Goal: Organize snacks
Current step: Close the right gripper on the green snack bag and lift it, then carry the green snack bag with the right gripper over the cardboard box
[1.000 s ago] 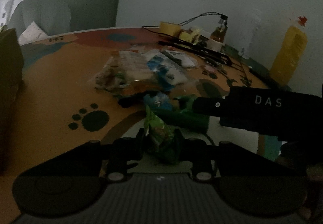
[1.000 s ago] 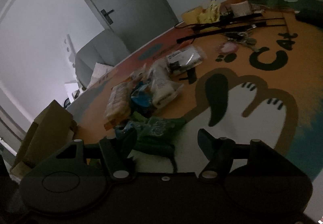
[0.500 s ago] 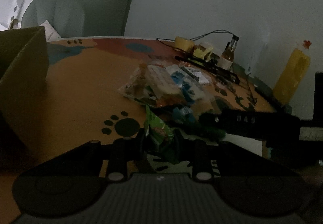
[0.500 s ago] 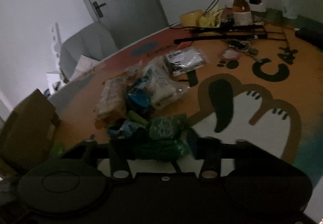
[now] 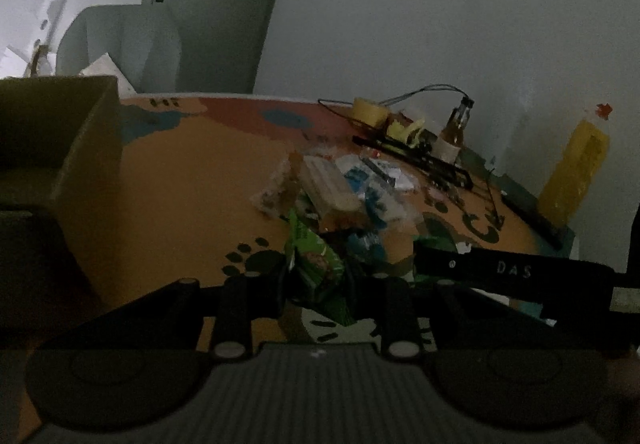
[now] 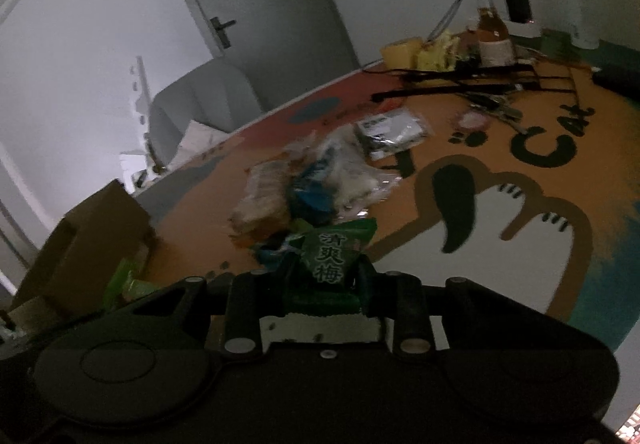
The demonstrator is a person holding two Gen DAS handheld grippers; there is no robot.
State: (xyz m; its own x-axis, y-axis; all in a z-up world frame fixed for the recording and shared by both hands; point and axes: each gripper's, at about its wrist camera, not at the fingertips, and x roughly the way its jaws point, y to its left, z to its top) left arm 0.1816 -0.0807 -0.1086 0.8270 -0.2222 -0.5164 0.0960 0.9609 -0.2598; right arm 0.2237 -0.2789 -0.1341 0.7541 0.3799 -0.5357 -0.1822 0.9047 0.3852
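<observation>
the surface (image 6: pixel 500 148) is orange, printed with paw marks and a cat figure. on it lie a heap of snack packets (image 6: pixel 312 188), a cardboard box (image 6: pixel 88 244) at one side, and a bottle (image 6: pixel 494 40), black rods (image 6: pixel 448 80) and a yellow jug (image 5: pixel 576 172) at the far edge.

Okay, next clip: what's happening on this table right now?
A person is sorting snacks with two handheld grippers. The left gripper is clamped on a green snack packet. The right gripper has just been closing and now pinches a dark green packet with Chinese lettering. A pile of other snacks lies on the orange cat-print table, and an open cardboard box stands off to the left.
</observation>
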